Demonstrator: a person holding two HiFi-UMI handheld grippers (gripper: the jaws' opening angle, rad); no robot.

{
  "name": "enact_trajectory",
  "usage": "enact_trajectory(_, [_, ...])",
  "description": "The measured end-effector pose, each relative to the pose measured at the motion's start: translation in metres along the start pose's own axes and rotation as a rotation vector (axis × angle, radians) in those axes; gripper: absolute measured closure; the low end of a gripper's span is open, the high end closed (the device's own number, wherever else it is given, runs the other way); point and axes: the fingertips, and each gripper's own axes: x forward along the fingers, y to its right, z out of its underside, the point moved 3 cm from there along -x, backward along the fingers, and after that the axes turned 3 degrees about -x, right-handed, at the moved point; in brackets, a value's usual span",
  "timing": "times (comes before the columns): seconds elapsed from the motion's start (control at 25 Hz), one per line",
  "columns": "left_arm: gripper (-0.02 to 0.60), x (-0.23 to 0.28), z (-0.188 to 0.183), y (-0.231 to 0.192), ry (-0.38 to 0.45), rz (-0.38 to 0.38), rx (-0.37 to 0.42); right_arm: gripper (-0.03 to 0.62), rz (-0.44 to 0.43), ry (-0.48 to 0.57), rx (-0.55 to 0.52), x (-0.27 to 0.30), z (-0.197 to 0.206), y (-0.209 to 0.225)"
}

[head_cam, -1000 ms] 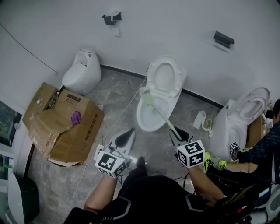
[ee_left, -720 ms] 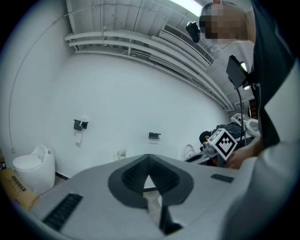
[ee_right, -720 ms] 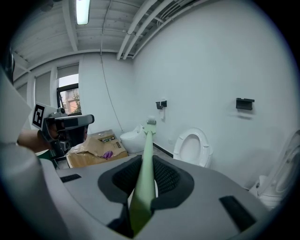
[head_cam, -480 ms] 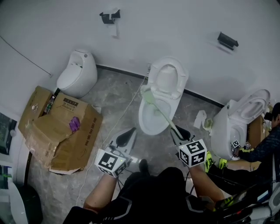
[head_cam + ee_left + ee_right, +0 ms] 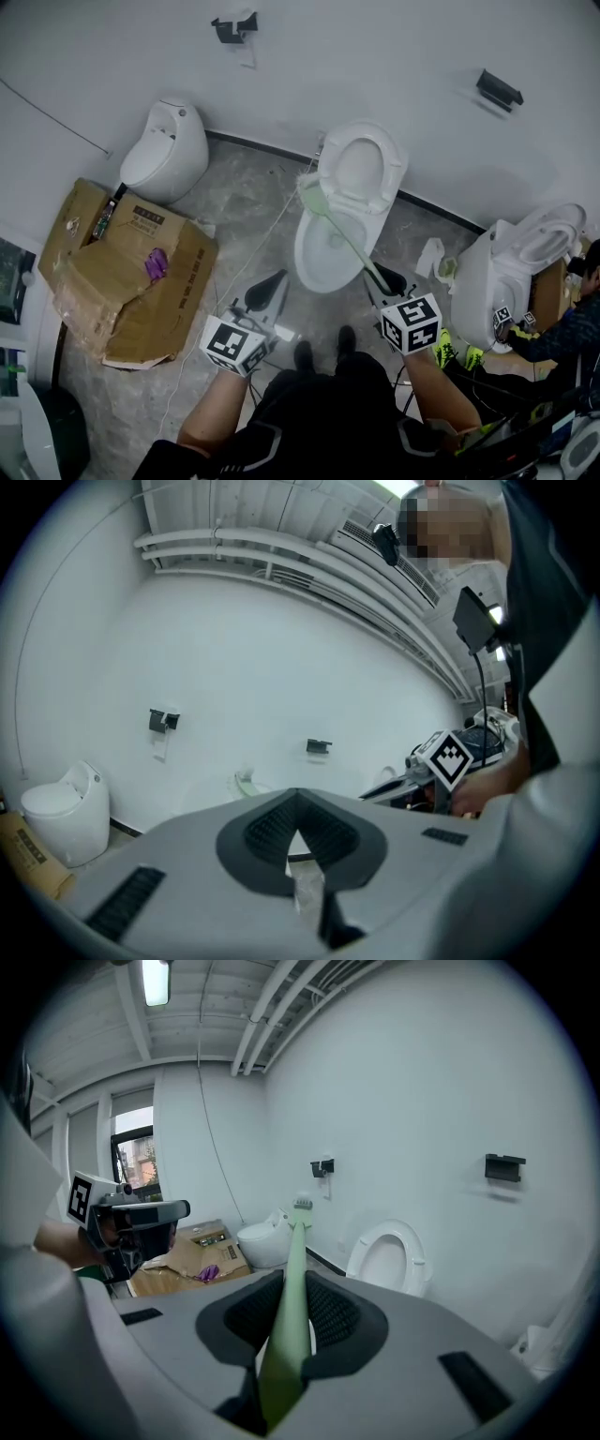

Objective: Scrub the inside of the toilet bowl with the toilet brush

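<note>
1. The right gripper (image 5: pixel 292 1324) is clamped on the handle of the green toilet brush (image 5: pixel 343 243), which slants across the toilet bowl (image 5: pixel 306 255).
2. The brush head lies at the bowl's left rim, beside the raised seat (image 5: pixel 386 159).
3. The left gripper (image 5: pixel 298 829) has its jaws together on nothing, left of the bowl.
4. Bare floor (image 5: pixel 246 208) separates the bowl and the cardboard box (image 5: pixel 131 277); a second toilet (image 5: pixel 495 274) stands near on the right.

We see a crushed cardboard box (image 5: pixel 131 281) on the grey floor (image 5: pixel 244 197) at left, with a purple scrap (image 5: pixel 156 263) lying on it. Behind it a small toilet (image 5: pixel 167 152) stands against the wall. Two black brackets (image 5: pixel 232 26) hang higher up. Crumpled paper (image 5: pixel 429 255) lies beside another toilet (image 5: pixel 483 277) at right.
</note>
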Motion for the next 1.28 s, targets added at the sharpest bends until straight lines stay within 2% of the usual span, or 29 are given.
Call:
enact_trajectory(0.4, [0.581,0.058,-0.001,0.005,-0.008,-0.063,-0.008,0.513,-0.040,-0.004,-0.021,0.014,0.004,0.072])
enact_trajectory(0.64, [0.581,0.077,0.007,0.009,-0.014,-0.104,-0.039,0.513,-0.088,-0.015,-0.017,0.026,0.022,0.098])
enact_trajectory(0.96, [0.581,0.098,0.040,0.009,-0.055,-0.162,-0.037,0.513,-0.139,-0.066,-0.055,0.045,0.061,0.127])
enact_trajectory(1.12, [0.581,0.102,0.065,0.004,-0.094,-0.165,-0.027,0.513,-0.139,-0.096,-0.072,0.059,0.083,0.132])
enact_trajectory(1.28, [0.581,0.107,0.092,-0.007,-0.114,-0.157,-0.062,0.513,-0.137,-0.136,-0.094,0.074,0.108,0.137])
